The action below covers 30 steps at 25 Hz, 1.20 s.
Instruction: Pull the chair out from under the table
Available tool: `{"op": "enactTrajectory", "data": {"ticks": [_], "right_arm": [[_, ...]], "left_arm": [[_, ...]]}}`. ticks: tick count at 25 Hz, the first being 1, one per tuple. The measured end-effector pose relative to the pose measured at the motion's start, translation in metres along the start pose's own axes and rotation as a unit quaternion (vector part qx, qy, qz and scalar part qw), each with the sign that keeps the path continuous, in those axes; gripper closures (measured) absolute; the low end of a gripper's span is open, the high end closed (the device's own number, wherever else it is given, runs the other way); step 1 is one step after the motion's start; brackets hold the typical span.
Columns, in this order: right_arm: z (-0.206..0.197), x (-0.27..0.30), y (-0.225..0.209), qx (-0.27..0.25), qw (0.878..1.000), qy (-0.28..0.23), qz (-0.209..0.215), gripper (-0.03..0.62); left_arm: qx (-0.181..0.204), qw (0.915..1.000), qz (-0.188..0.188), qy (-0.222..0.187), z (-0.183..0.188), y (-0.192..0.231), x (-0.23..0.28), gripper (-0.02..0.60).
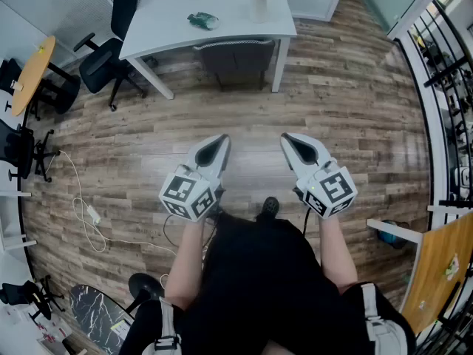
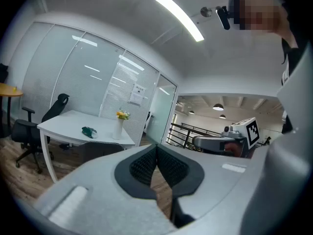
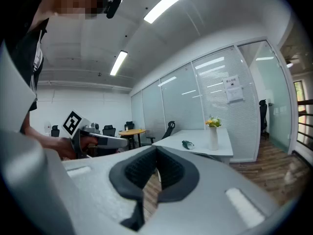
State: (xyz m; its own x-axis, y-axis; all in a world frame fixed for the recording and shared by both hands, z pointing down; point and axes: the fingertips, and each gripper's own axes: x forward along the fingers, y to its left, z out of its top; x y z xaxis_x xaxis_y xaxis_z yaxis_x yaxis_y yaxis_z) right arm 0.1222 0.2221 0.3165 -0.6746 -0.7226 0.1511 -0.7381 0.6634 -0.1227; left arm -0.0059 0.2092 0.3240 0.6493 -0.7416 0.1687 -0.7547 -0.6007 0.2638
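white left gripper (image 1: 220, 143), right gripper (image 1: 288, 140): fingers (image 2: 142, 166) together, empty.

White desk (image 1: 166, 21) at my 12 o'clock, on a wood-plank floor (image 1: 355, 124).
On the desk I see a white vase (image 1: 258, 4) of yellow flowers at its 1 o'clock edge and a small green thing (image 1: 202, 21) mid-top. A white cable (image 1: 90, 214) lies on the floor at my 9 o'clock.

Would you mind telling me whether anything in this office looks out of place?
A loose white cable snakes across the wooden floor at the left, a possible trip hazard. A crumpled green item lies on the white table. Nothing else stands out.
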Motion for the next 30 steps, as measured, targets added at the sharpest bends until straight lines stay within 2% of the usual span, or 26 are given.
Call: {"op": "enactTrajectory", "data": {"ticks": [6,10,16,21,24,30], "right_arm": [[-0.006,-0.009,-0.007,-0.016,1.0,0.013,0.0,0.592],[-0.012,-0.018,-0.011,-0.015,1.0,0.021,0.002,0.592],[-0.017,-0.032,-0.028,0.025,0.999,0.022,-0.005,0.591],[-0.03,-0.04,-0.027,0.022,0.998,0.052,0.027,0.591],[-0.042,-0.042,-0.025,0.024,0.997,0.066,0.034,0.591],[-0.055,-0.024,-0.026,0.016,0.996,0.079,0.04,0.592]], "left_arm": [[0.047,0.9982,0.034,-0.017,0.004,-0.008,0.004,0.571],[0.037,0.9988,0.021,-0.023,0.003,-0.022,0.009,0.571],[0.033,0.9992,0.019,-0.009,-0.008,-0.043,0.019,0.571],[0.032,0.999,0.021,0.02,-0.018,-0.059,0.024,0.572],[0.023,0.9993,0.02,0.024,-0.025,-0.063,0.024,0.572],[0.057,0.9976,0.031,0.024,-0.03,-0.048,0.021,0.571]]}}
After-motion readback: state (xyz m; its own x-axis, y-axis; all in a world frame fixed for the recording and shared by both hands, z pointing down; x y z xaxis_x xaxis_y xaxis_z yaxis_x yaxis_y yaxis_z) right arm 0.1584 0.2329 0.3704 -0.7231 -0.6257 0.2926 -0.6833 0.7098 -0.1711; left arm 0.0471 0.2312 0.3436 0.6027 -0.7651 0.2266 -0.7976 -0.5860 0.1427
